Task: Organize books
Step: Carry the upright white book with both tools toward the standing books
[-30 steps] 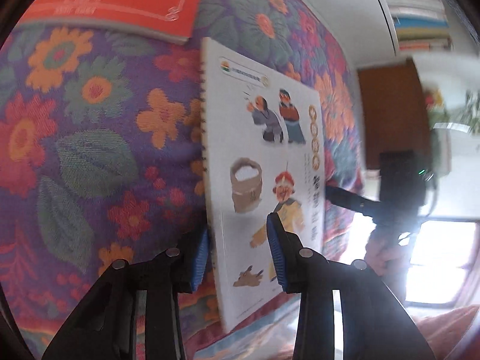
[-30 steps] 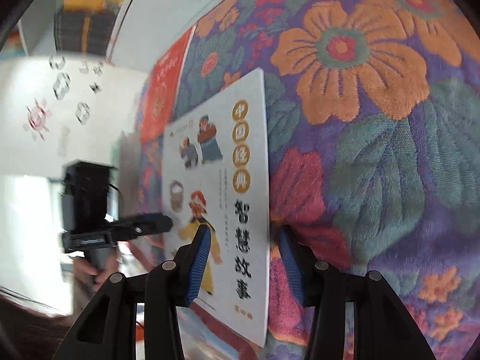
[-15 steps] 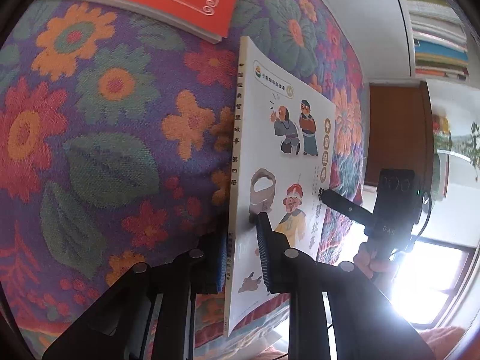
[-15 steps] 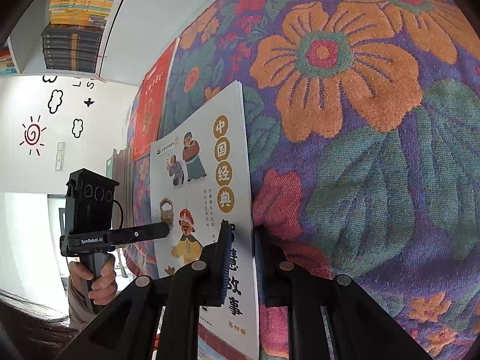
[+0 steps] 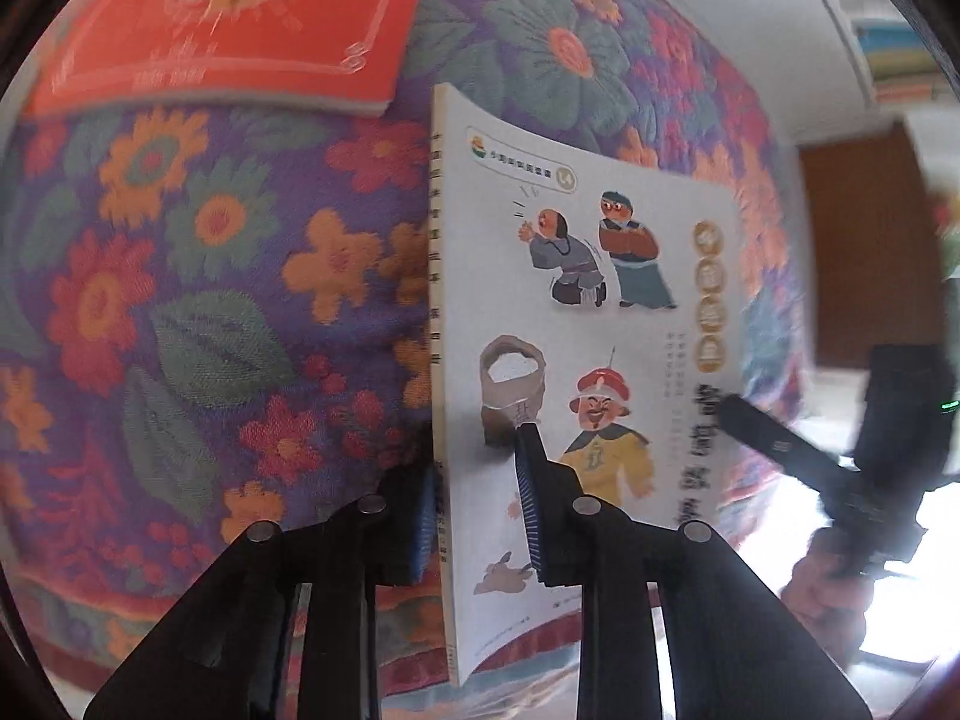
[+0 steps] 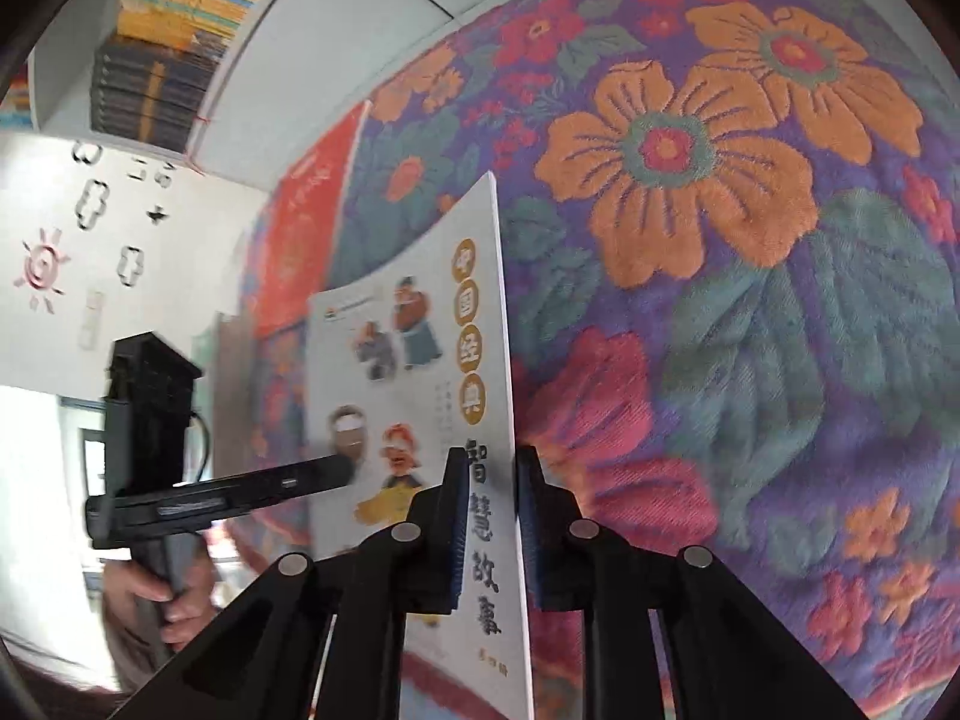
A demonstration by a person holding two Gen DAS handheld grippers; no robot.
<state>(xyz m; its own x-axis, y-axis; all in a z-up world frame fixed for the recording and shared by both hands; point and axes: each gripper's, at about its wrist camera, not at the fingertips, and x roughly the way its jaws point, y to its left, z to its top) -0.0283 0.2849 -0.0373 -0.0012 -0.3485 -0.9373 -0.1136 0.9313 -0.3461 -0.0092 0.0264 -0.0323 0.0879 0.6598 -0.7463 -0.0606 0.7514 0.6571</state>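
White picture book (image 5: pixel 600 300) is lifted off the flowered cloth (image 5: pixel 180 300), tilted, held by both grippers. Left gripper (image 5: pixel 474 510) is clamped narrow on the spine edge near the lower corner. Right gripper (image 6: pixel 489 534) grips the opposite long edge, pads on both faces of the cover, its jaws easing open slightly. Red book (image 5: pixel 240 18) lies flat on the cloth beyond, apart from the white one.
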